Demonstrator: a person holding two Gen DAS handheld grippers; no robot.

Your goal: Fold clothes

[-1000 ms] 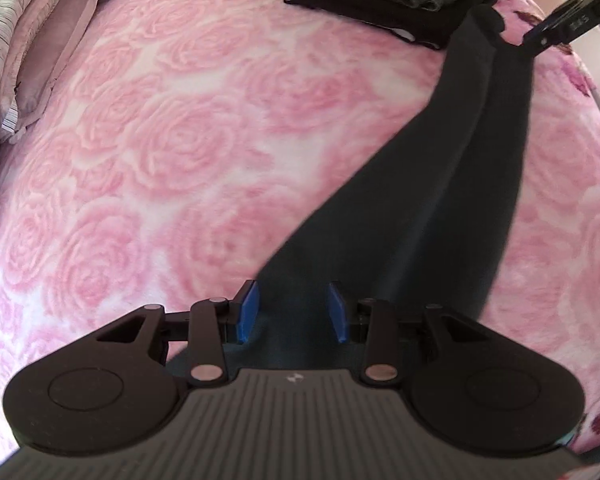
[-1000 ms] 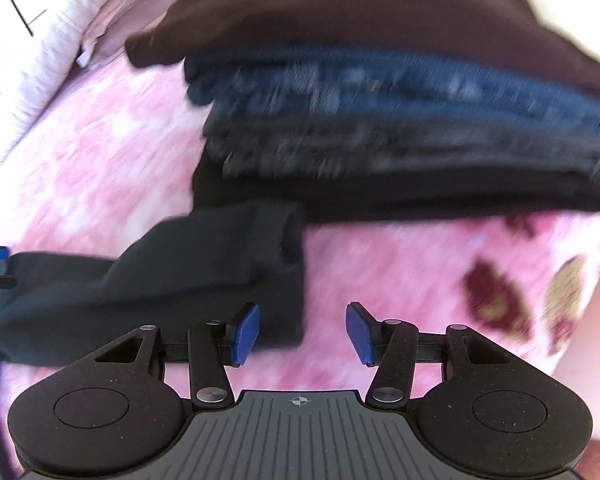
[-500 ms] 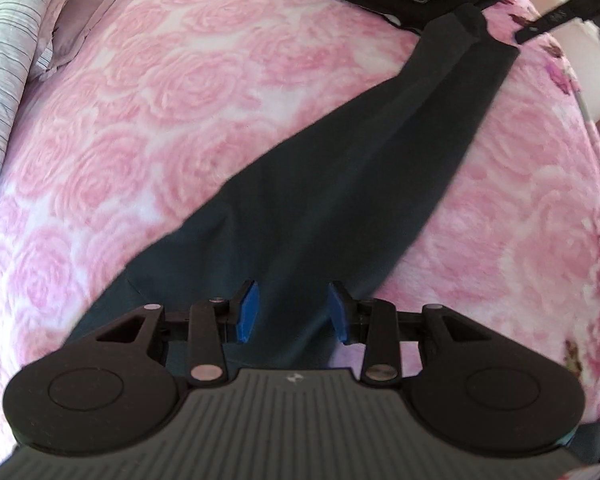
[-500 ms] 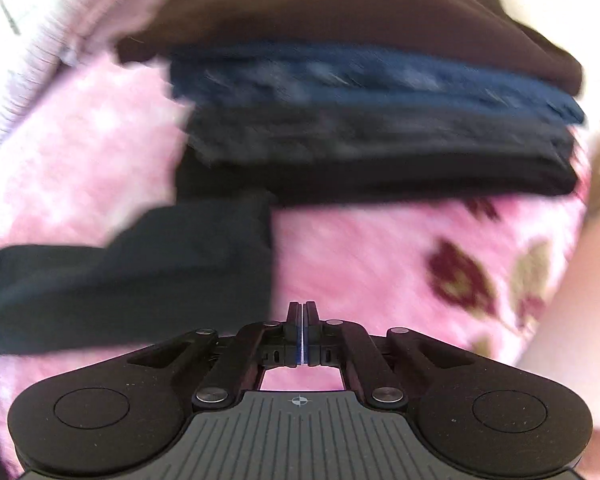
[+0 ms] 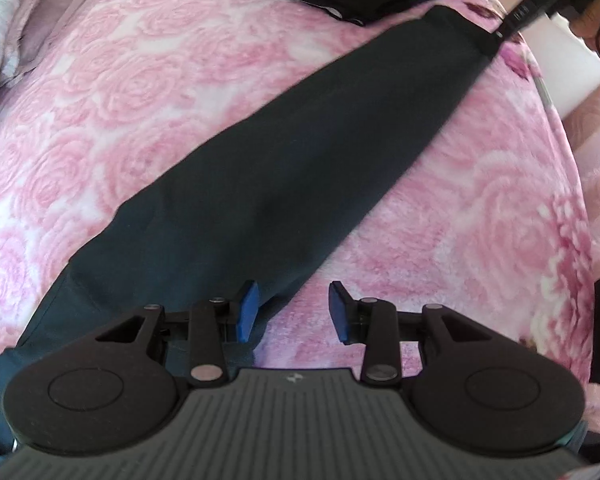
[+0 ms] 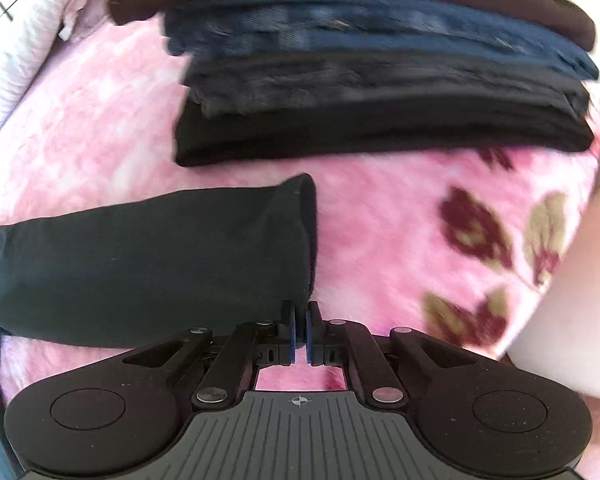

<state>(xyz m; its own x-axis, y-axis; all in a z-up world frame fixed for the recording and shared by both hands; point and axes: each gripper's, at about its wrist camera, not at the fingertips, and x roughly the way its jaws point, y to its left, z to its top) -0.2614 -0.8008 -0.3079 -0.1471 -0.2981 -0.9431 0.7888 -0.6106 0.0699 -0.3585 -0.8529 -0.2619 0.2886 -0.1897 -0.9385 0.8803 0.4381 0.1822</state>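
Trousers [image 5: 292, 168] stretch across the bed [image 5: 140, 92]: we keep our right gripper [image 6: 299, 336] pinching the hem corner, left gripper [image 5: 294, 312] spread beside the waist, and pull flat.

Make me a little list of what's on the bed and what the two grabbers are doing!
surface: pink rose-patterned blanket
garment being folded: dark trousers, laid out long and flat, legs together
leg end: lies just in front of the stack of folded clothes, not touching it
stack: brown on top, then blue denim, then black layers
left gripper: open, at the trousers' edge near the wide end, one blue pad over the cloth
right gripper: shut on the corner of the trouser hem
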